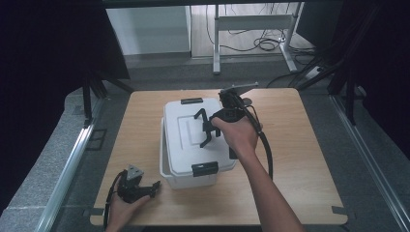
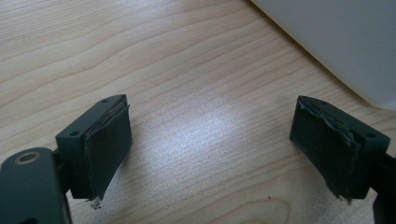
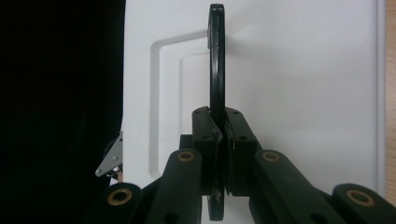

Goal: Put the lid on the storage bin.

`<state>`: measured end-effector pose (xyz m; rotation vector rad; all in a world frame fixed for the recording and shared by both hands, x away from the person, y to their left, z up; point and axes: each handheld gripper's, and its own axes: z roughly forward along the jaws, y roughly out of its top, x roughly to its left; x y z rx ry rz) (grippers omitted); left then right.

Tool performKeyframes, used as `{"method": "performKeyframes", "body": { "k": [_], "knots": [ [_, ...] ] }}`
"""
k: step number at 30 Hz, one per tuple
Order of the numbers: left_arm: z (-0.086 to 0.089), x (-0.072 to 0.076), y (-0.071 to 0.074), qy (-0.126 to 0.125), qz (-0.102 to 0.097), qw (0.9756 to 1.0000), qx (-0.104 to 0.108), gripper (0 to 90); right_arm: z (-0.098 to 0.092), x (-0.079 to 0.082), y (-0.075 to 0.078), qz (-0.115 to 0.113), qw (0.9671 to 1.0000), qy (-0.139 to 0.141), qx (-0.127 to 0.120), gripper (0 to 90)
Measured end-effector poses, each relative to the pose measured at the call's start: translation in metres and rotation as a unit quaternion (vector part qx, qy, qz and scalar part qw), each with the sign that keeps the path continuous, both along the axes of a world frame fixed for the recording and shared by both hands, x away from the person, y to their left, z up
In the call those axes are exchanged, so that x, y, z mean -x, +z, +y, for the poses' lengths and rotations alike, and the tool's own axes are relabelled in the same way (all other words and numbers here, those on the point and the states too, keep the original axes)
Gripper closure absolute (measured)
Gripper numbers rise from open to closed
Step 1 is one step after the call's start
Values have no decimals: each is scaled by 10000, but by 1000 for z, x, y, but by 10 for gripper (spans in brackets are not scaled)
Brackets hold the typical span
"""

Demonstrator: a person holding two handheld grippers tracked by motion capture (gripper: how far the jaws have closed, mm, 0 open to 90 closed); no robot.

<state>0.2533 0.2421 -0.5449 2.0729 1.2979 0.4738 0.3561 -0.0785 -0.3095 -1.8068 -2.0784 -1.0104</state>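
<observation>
A white plastic box (image 1: 181, 145) with a lid (image 3: 303, 70) stands in the middle of the wooden table (image 1: 290, 145). The lid's black handle (image 1: 204, 126) is raised upright off the lid. My right gripper (image 1: 214, 126) is above the lid, shut on that handle (image 3: 216, 60), its pads (image 3: 236, 135) pressed on both sides. My left gripper (image 1: 153, 186) lies low at the table's front left, just left of the box's front corner (image 2: 345, 42). It stands open (image 2: 210, 135) over bare wood, with nothing between its jaws.
Black latches sit at the lid's far end (image 1: 192, 100) and near end (image 1: 205, 168). Beyond the table, a desk frame (image 1: 251, 29) and cables (image 1: 266, 44) are on the floor. Dark curtains flank both sides. Bare wood lies right of the box.
</observation>
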Motion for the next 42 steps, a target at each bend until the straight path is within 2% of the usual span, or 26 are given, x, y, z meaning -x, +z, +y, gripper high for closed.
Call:
{"method": "performKeyframes", "body": {
  "k": [11,27,42],
  "knots": [
    [0,0,0,-19,-7,10000,-4,125,14,-2,-6,87,9999,-15,117,851],
    [0,0,0,-37,5,10000,-4,125,34,-12,-24,298,9990,-119,303,851],
    [-1,0,0,-44,-6,10000,-1,125,42,-23,-36,480,9970,-423,426,851]
  ]
}}
